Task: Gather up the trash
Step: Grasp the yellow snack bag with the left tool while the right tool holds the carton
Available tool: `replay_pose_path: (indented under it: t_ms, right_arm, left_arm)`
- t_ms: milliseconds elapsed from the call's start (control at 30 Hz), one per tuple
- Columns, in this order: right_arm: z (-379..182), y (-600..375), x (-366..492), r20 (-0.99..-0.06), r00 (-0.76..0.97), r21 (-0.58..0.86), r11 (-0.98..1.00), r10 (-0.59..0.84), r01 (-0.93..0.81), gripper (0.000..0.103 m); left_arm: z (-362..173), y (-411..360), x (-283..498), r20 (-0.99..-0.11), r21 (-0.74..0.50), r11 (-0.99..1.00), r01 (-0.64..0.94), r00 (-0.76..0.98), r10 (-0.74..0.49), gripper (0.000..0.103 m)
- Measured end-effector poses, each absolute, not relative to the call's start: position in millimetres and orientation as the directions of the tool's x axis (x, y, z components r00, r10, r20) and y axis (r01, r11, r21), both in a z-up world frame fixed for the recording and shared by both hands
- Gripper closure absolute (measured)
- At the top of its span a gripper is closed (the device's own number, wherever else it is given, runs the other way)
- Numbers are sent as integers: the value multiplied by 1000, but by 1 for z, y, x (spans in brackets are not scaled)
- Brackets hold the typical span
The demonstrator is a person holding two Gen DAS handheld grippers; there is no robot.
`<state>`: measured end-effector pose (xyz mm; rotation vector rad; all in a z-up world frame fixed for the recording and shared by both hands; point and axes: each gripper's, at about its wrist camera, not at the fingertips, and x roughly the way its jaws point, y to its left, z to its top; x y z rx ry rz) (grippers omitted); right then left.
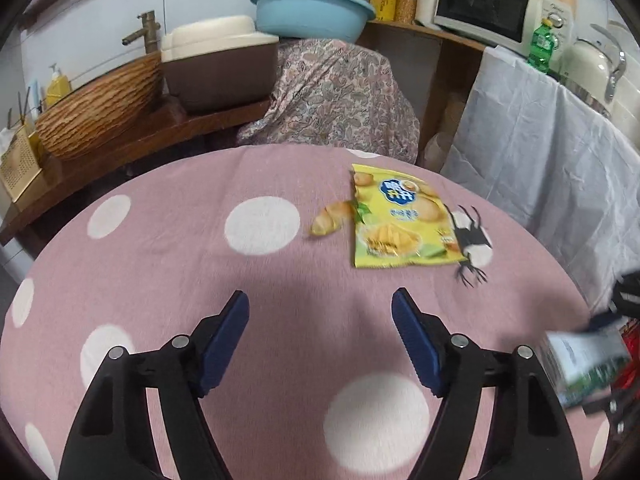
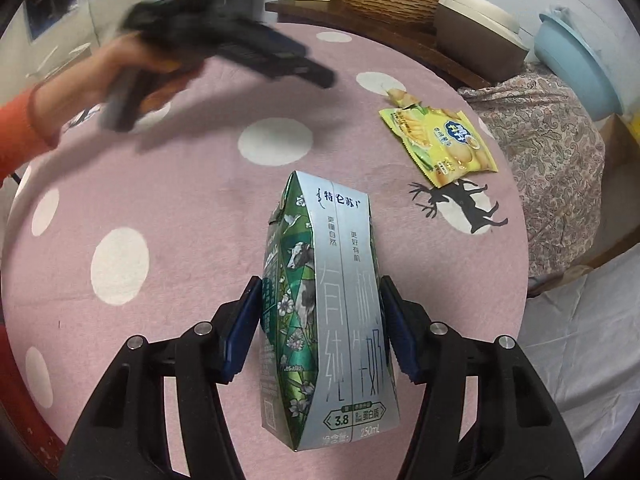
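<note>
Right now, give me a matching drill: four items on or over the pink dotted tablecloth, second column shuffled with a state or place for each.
Items:
1. green and silver milk carton
2. yellow snack bag
3. small croissant-like pastry
4. left gripper

States:
A. open, nothing between the pads
B. lying flat, one corner over a black deer print
C. clamped between blue pads
D. beside the bag, on the cloth

Pairs: 1-C, 2-B, 3-D, 4-A
</note>
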<state>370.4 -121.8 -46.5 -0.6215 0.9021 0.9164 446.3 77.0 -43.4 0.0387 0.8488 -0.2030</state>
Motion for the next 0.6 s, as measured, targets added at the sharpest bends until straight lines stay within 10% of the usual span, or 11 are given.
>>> replay_pose_path:
  t_ms: [600]
  right_arm:
    - [-71, -131, 350, -867, 248, -4, 490, 433, -872, 48]
  left_arm:
    - [-63, 74, 526, -771, -218, 959, 182, 571, -284, 58]
